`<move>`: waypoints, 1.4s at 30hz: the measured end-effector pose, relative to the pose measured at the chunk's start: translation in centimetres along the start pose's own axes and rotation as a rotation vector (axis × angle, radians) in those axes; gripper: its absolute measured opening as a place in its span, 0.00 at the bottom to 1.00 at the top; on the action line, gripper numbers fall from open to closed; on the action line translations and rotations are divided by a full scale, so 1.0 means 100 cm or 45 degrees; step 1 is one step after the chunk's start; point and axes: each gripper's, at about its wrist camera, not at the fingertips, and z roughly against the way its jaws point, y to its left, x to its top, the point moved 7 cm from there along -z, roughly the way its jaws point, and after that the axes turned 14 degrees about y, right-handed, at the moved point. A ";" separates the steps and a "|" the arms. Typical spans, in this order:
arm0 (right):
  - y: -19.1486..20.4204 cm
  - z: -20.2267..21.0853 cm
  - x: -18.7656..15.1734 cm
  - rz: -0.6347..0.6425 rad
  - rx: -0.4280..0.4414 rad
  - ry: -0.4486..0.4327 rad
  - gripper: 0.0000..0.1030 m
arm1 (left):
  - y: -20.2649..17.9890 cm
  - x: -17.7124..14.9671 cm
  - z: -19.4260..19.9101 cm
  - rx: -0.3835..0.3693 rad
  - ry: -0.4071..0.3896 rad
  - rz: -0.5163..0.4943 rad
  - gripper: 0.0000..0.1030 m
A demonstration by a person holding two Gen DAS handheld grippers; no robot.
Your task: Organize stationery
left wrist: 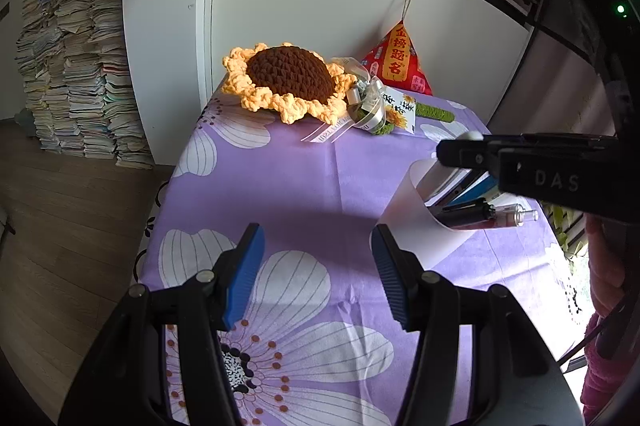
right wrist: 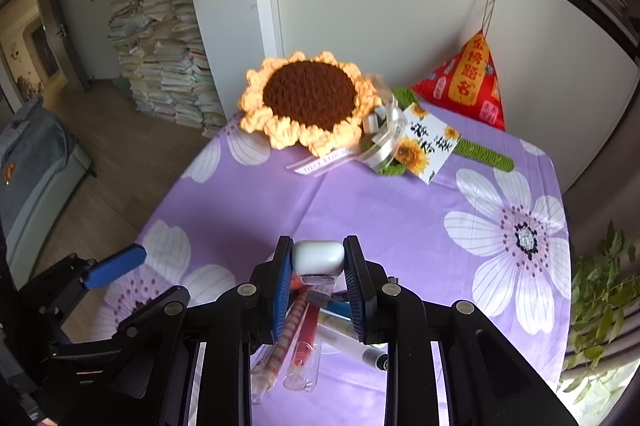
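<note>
My right gripper (right wrist: 318, 268) is shut on a small white rounded eraser (right wrist: 318, 253), pinched between both blue pads. Directly under it are several pens (right wrist: 304, 330), red, clear and white. In the left wrist view those pens (left wrist: 480, 214) stick out of a translucent white pen holder (left wrist: 412, 214) on the right of the table. There the right gripper (left wrist: 460, 152) hangs over the holder's mouth with the white eraser (left wrist: 472, 136) at its tip. My left gripper (left wrist: 318, 242) is open with nothing between its pads, left of the holder. One of its blue fingers (right wrist: 116, 266) shows in the right wrist view.
The table wears a purple flowered cloth (left wrist: 304, 178). At the back lie a crocheted sunflower (left wrist: 288, 78) with ribbon and card, and a red triangular pouch (left wrist: 400, 62). Paper stacks (left wrist: 76, 58) stand on the floor to the left, a green plant (right wrist: 600, 290) to the right.
</note>
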 end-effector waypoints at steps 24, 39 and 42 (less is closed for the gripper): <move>-0.036 0.074 -0.046 -0.139 -0.058 -0.252 0.48 | -0.024 0.001 0.018 -0.004 -0.039 -0.067 0.55; -0.073 0.131 -0.113 -0.350 -0.125 -0.360 0.62 | -0.082 -0.001 0.129 0.037 -0.397 -0.128 0.94; -0.071 0.159 -0.129 -0.356 -0.197 -0.437 0.73 | -0.097 -0.005 0.138 0.025 -0.392 -0.127 0.98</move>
